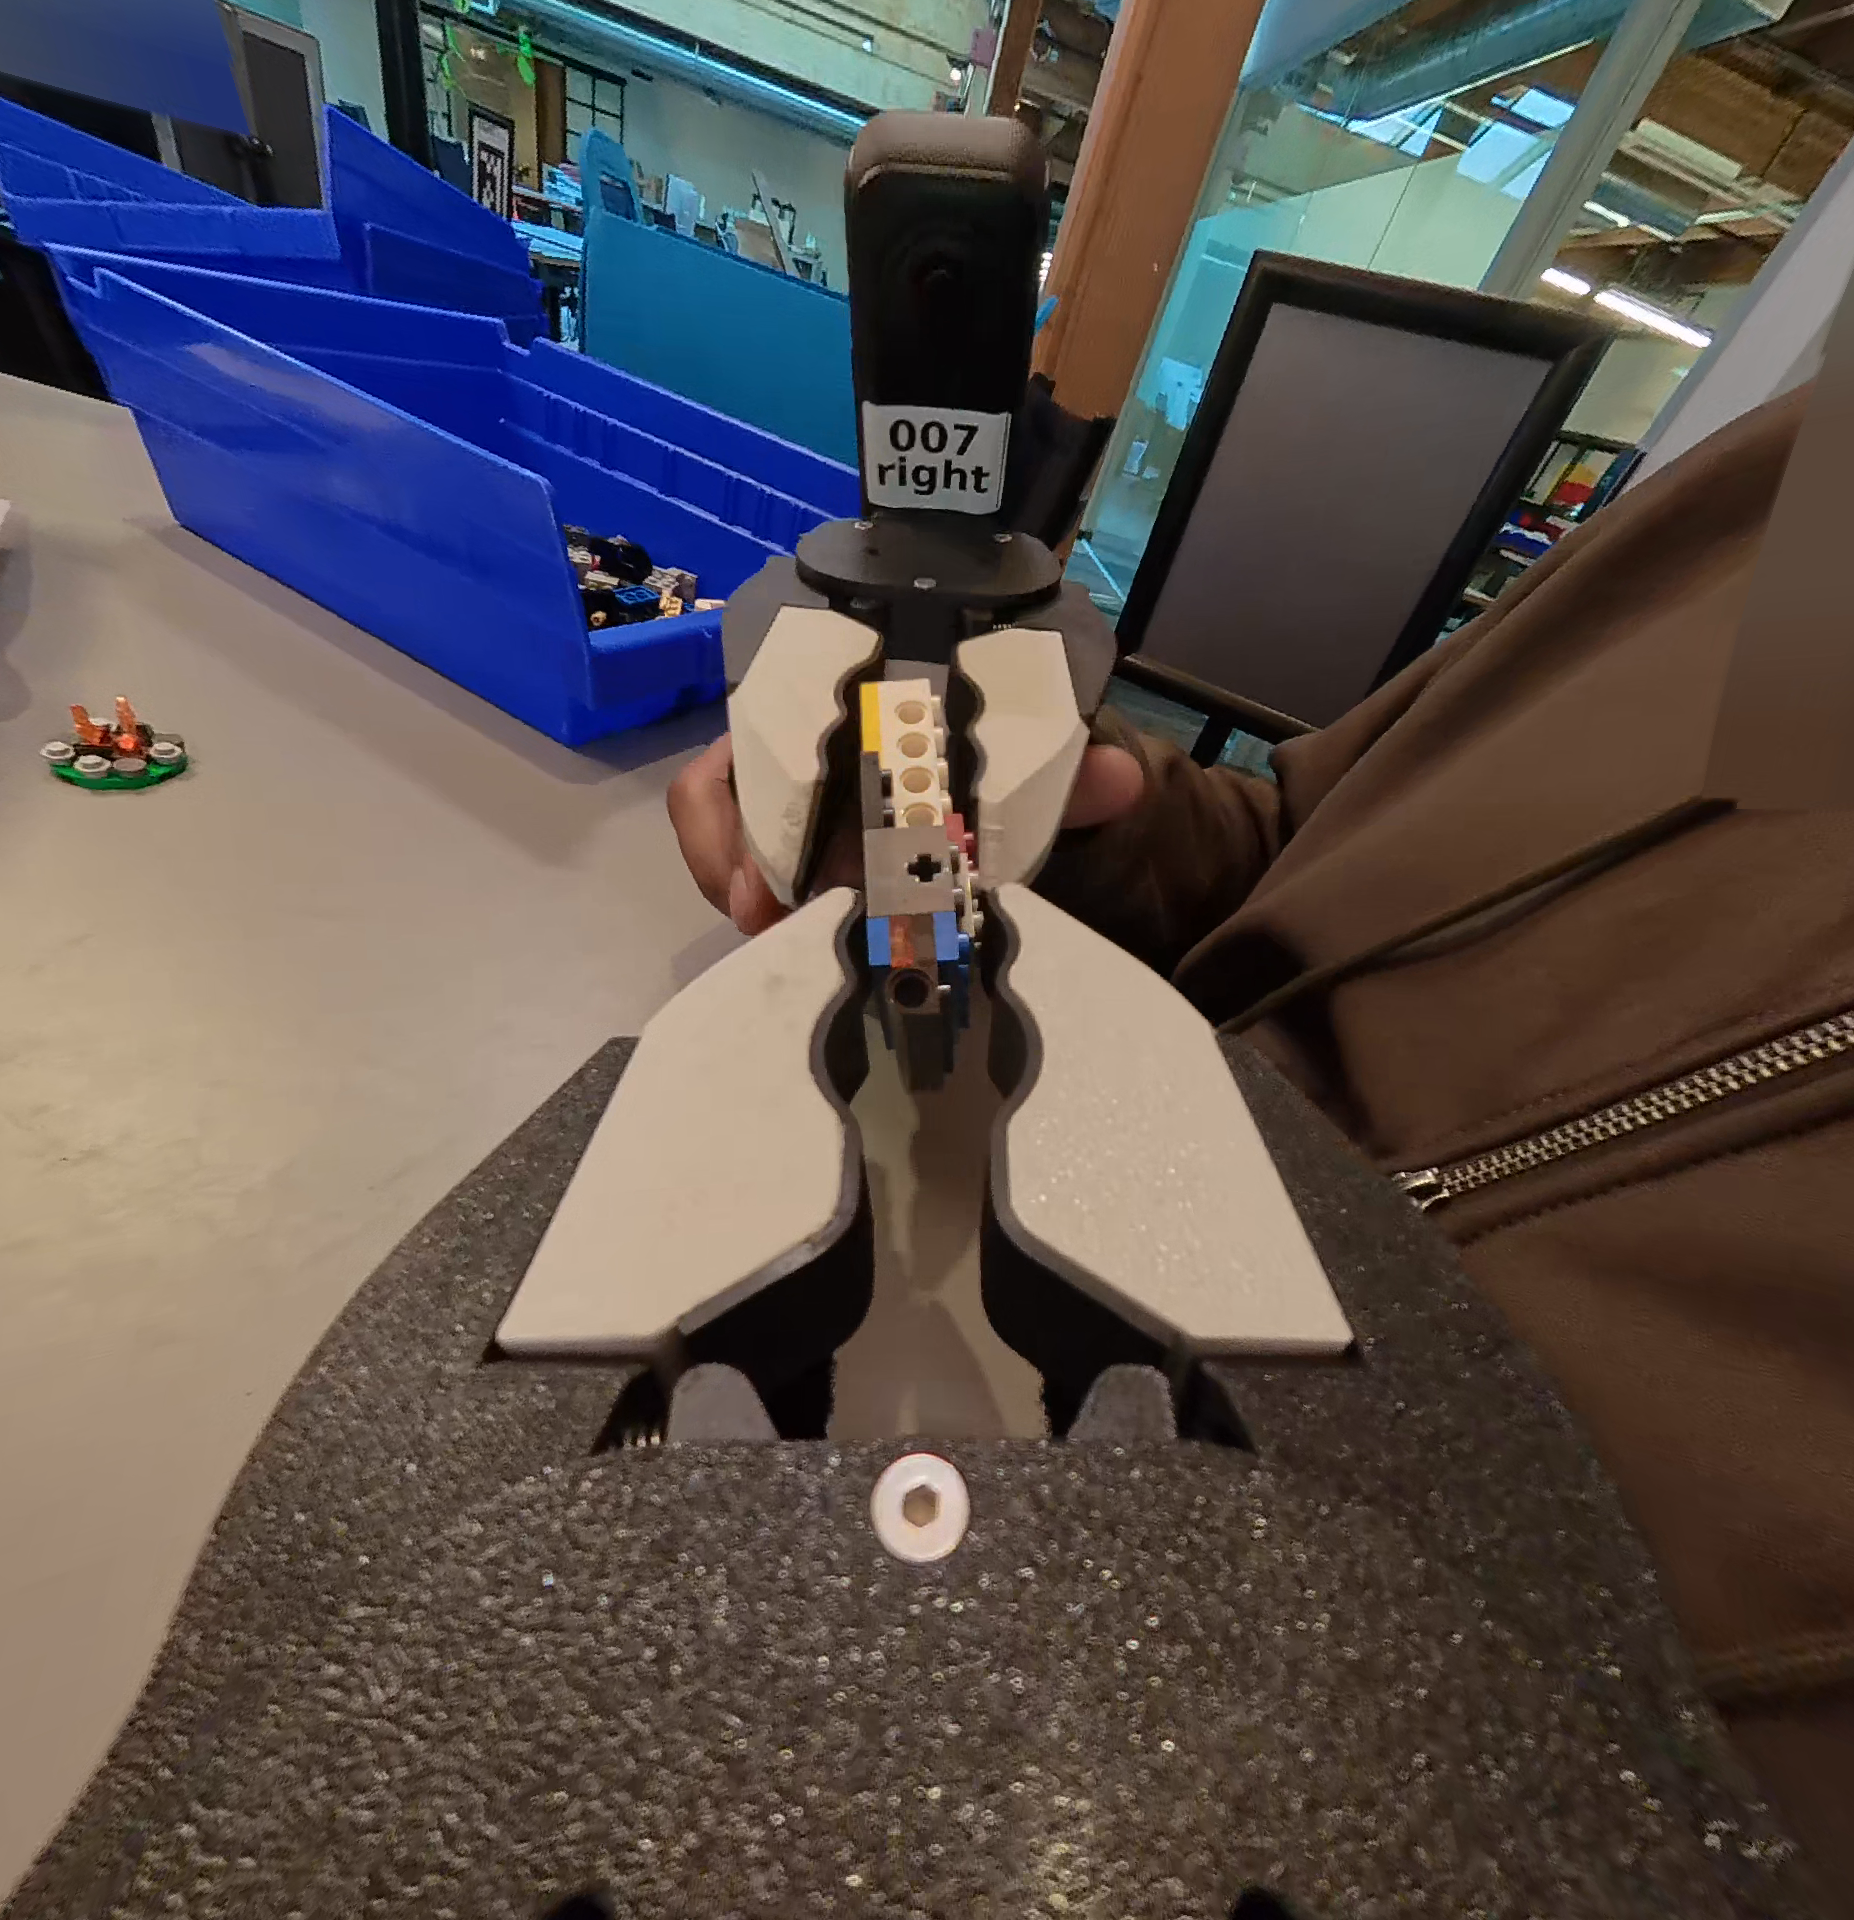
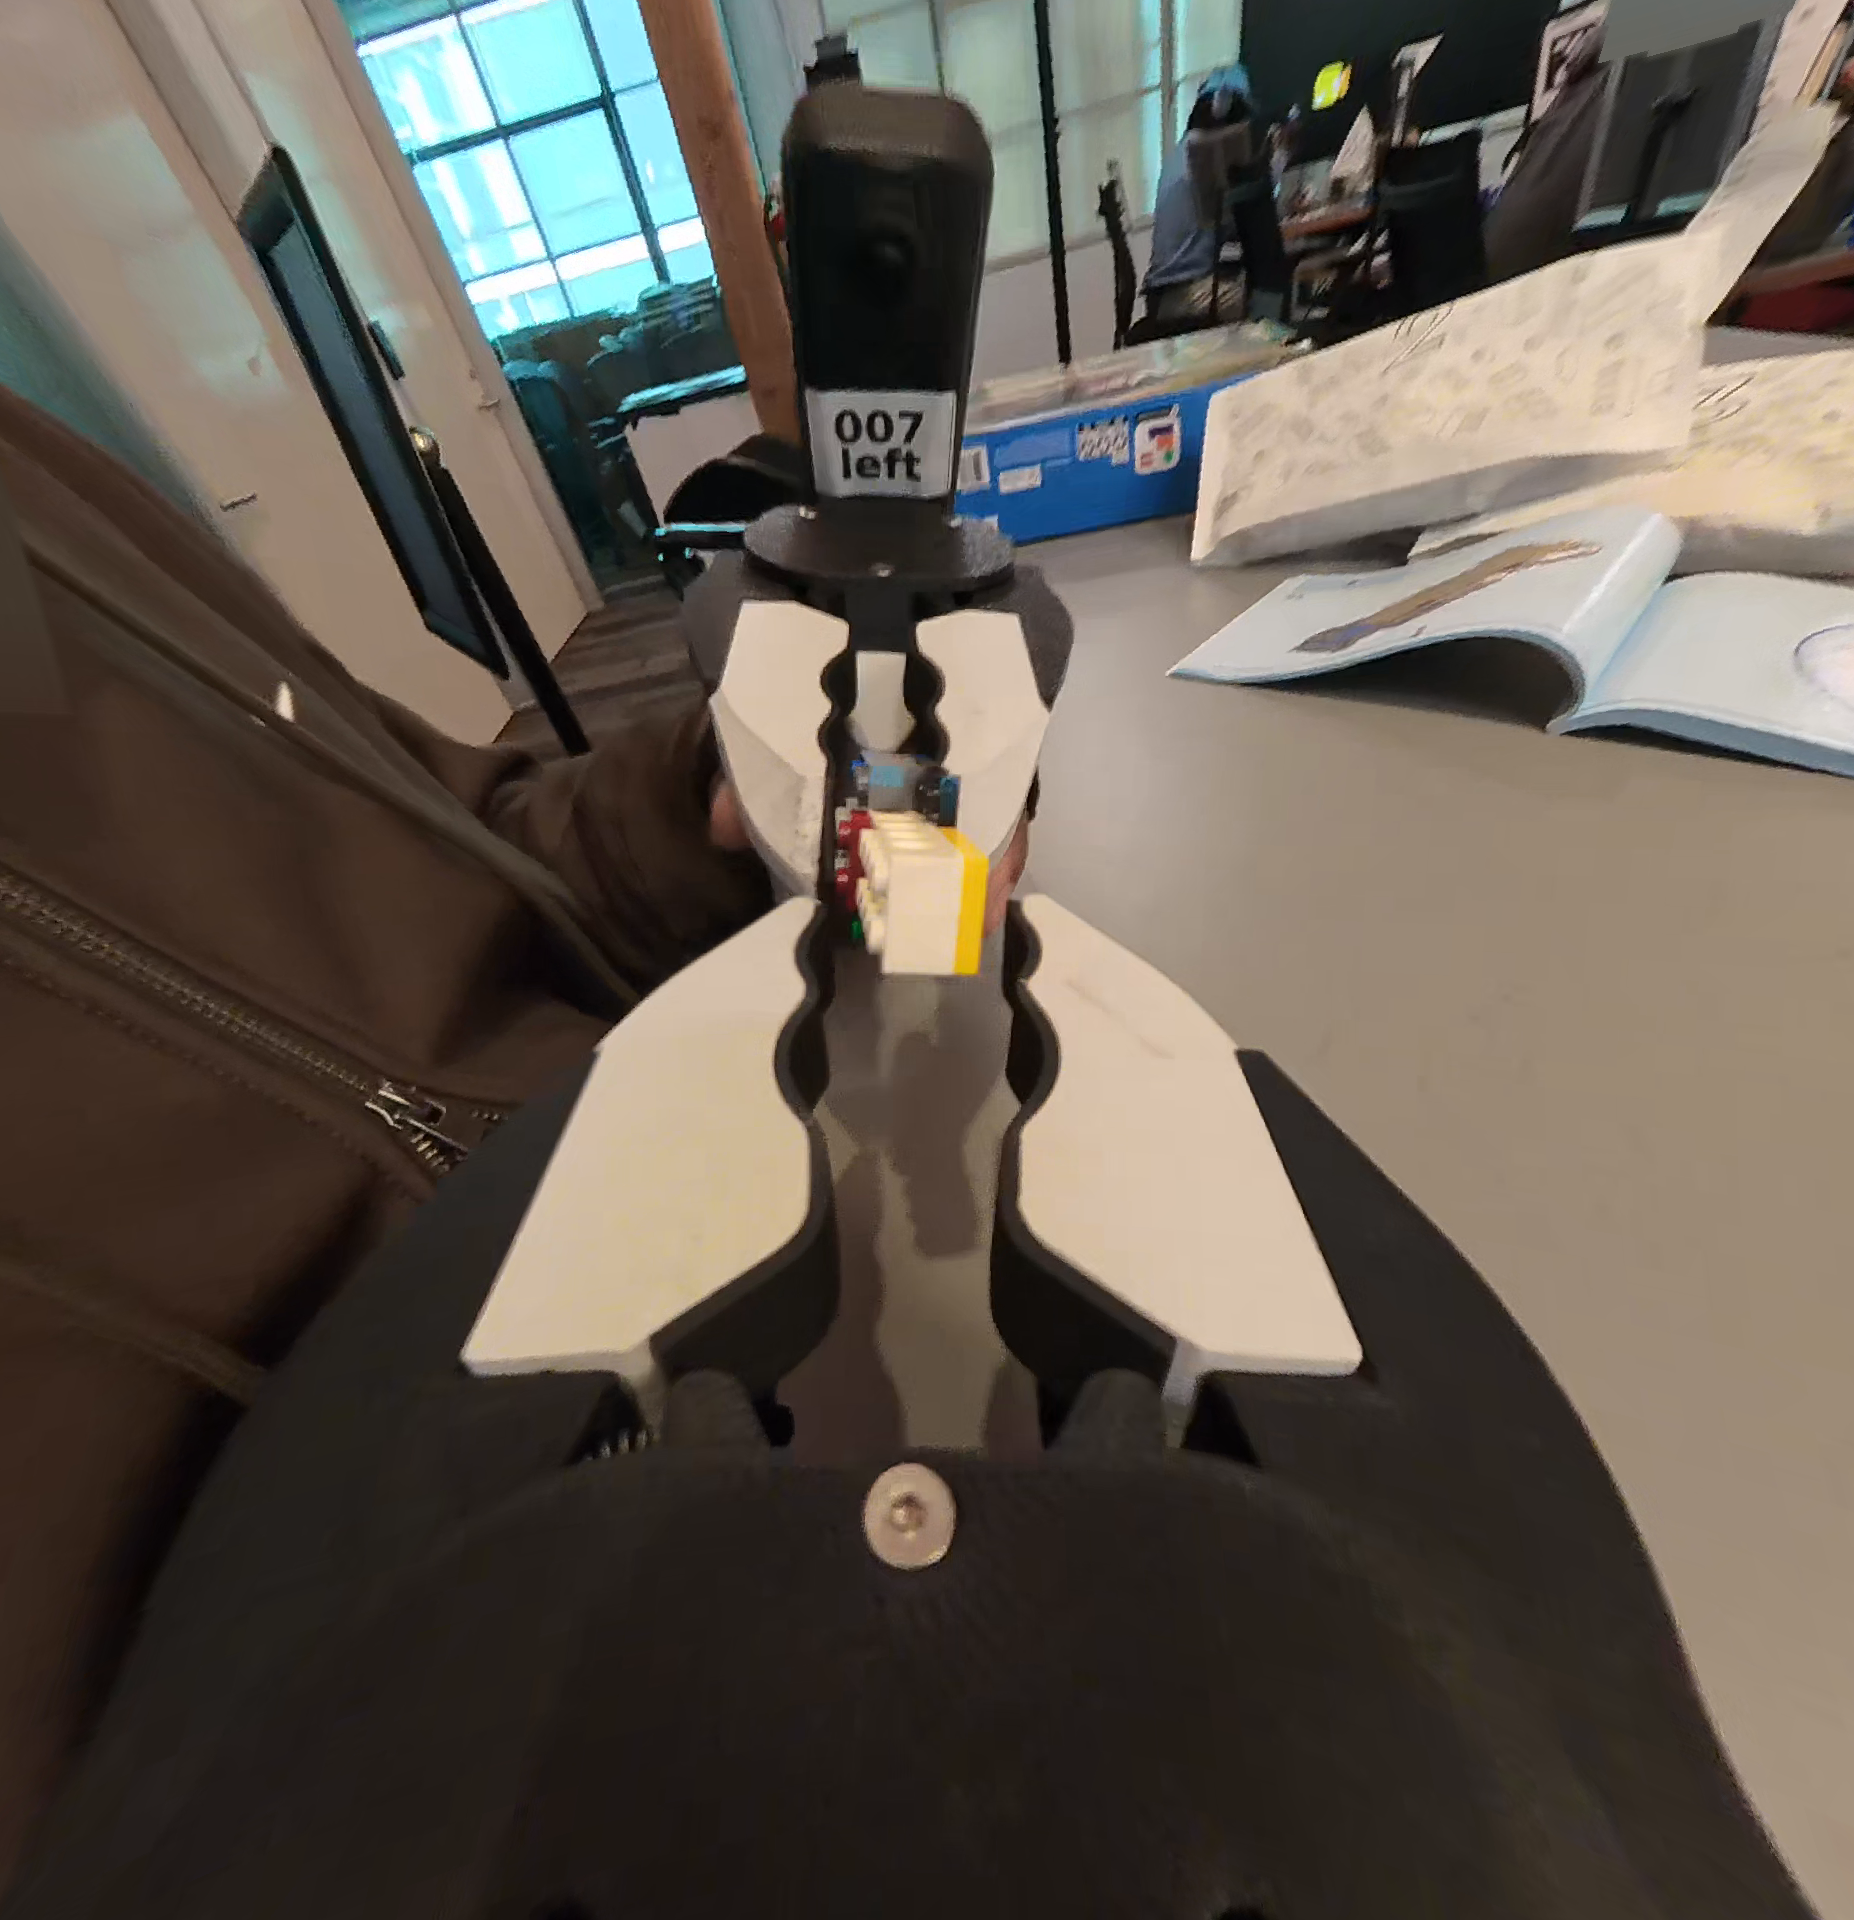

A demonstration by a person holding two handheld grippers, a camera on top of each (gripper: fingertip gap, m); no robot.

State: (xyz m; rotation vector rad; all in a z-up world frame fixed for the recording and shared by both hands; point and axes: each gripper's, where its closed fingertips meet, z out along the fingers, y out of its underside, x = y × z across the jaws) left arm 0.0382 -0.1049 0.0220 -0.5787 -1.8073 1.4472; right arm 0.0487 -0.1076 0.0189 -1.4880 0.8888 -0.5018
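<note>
Grey tabletop [image 1: 279, 1039] runs under both grippers, with an open workshop of windows and desks behind; landmark for everything is the brick assembly [image 1: 907, 862], a long stack of white, yellow, grey, blue and red bricks held above the table between the two tools. Left gripper [image 1: 918, 1013] is clamped on the assembly's blue and dark end, pads pressed to its sides; right gripper [image 2: 912, 971] faces it tip to tip with its fingers spread around the white and yellow end [image 2: 928, 904], a gap showing on both sides, so it does not grip. Far left of the assembly, seen from the left wrist, stand blue bins [image 1: 383, 499]; the nearest holds a heap of small mixed bricks [image 1: 632, 592]. Nearer on that side sits a small round green build [image 1: 118, 753]. Beyond the assembly from the right wrist lie an open booklet [image 2: 1629, 634], white bags [image 2: 1474, 416] and a blue box [image 2: 1079, 457]. A brown jacket [image 1: 1577, 1039] crowds in close beside it.
</note>
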